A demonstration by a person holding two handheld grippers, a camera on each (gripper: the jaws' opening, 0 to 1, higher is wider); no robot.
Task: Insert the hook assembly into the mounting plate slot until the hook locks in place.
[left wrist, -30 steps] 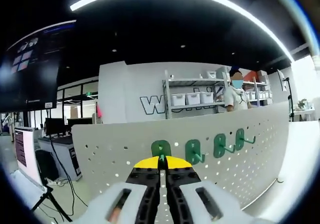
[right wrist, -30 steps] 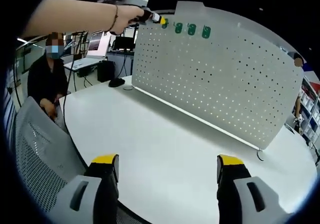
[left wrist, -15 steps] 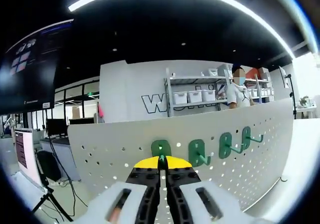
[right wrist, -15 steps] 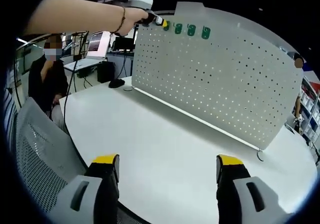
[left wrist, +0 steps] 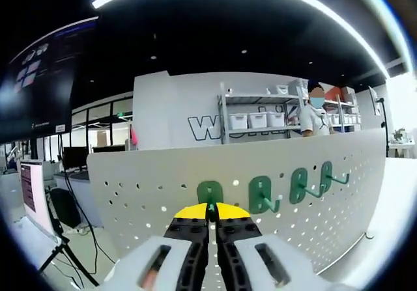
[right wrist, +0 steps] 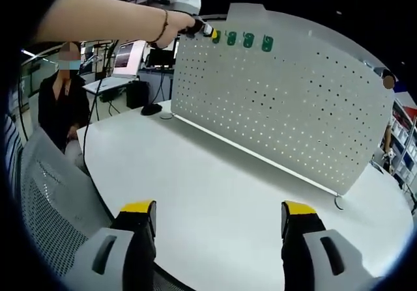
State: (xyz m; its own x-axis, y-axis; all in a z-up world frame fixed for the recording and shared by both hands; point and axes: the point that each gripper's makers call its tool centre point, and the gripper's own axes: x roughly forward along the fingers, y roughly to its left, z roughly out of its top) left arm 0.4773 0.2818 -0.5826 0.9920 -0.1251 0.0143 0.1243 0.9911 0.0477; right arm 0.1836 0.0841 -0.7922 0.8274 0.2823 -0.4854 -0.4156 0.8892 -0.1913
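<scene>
On the pegboard (left wrist: 326, 206) sit four green hooks (left wrist: 262, 195), one pinched by left fingers (left wrist: 210, 229); right fingers (right wrist: 219, 232) wide

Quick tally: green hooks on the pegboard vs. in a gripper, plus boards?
Hooks already hanging on the pegboard: 3
Hook held by the left gripper against the board: 1
White perforated pegboards: 1
Total: 4 hooks, 1 board, 5 things.

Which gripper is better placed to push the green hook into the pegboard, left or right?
Left. The left gripper is shut on the green hook, right at the pegboard beside three mounted hooks. The right gripper hangs open over the white table, well short of the board.
</scene>
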